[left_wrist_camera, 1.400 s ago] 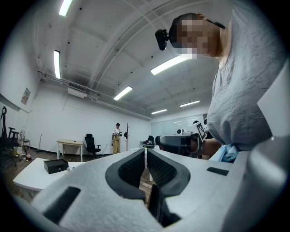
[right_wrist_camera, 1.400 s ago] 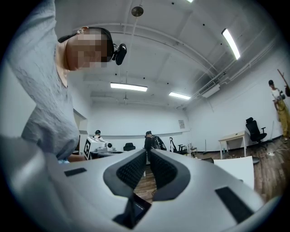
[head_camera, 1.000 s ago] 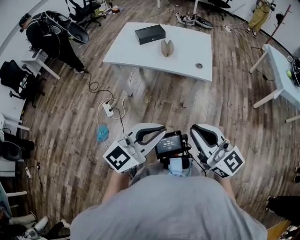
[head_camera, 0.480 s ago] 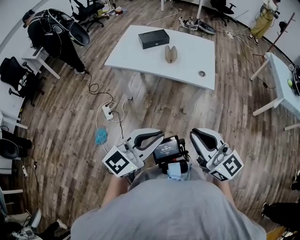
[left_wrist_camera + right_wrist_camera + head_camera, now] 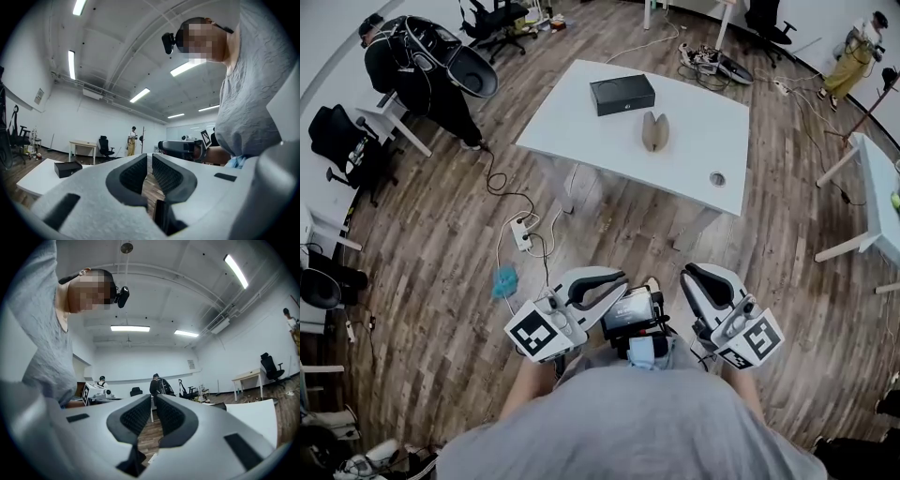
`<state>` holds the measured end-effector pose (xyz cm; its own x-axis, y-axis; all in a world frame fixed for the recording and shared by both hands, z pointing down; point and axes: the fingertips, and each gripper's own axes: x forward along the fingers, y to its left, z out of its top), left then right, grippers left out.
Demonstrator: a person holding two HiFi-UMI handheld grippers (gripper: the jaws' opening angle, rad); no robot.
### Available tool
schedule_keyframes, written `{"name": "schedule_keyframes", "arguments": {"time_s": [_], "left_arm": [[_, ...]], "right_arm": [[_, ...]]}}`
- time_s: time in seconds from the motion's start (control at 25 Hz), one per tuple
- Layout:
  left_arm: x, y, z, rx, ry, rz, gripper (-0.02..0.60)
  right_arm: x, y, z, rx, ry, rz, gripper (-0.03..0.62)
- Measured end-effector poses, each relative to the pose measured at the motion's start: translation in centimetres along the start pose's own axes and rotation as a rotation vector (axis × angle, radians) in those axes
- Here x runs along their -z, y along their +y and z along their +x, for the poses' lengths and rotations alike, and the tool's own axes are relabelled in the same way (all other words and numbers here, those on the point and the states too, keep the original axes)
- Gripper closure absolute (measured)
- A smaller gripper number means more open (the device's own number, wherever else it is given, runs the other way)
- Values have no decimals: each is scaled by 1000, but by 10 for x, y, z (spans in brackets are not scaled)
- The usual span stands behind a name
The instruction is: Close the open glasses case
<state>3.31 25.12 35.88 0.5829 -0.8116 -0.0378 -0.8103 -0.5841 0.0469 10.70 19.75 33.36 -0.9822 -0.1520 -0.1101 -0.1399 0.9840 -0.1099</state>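
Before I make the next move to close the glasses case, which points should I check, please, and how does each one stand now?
1. Glasses case lies open on the white table: ok.
2. Case within reach: not ok; both grippers are held at the chest, and wooden floor lies between them and the table.
3. Left gripper empty, jaws together: ok.
4. Right gripper empty, jaws together: ok.
5. Room round the case: ok; the black box lies apart from it.
6. Walking path: probably ok; the power strip and its cable lie left of the straight way.
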Motion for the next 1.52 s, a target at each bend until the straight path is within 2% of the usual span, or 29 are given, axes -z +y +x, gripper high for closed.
{"name": "schedule_keyframes", "arguments": {"time_s": [0.2, 0.48, 0.84, 1.16, 1.52], "left_arm": [[-11, 50, 53, 5, 36, -11, 555], [-43, 101, 139, 87, 38, 42, 555], [-35, 145, 221, 125, 69, 34, 554], [-31, 183, 229, 138, 69, 24, 554], [-17, 268, 221, 201, 84, 8, 554]], "right_arm": [[-11, -65, 27, -12, -19, -14, 559], [-31, -147, 47, 11, -53, -11, 557], [-34, -238, 48, 35, -57, -7, 556], [-23, -258, 75, 46, -25, 21, 556], [-5, -290, 134, 163, 0, 26, 556]]}}
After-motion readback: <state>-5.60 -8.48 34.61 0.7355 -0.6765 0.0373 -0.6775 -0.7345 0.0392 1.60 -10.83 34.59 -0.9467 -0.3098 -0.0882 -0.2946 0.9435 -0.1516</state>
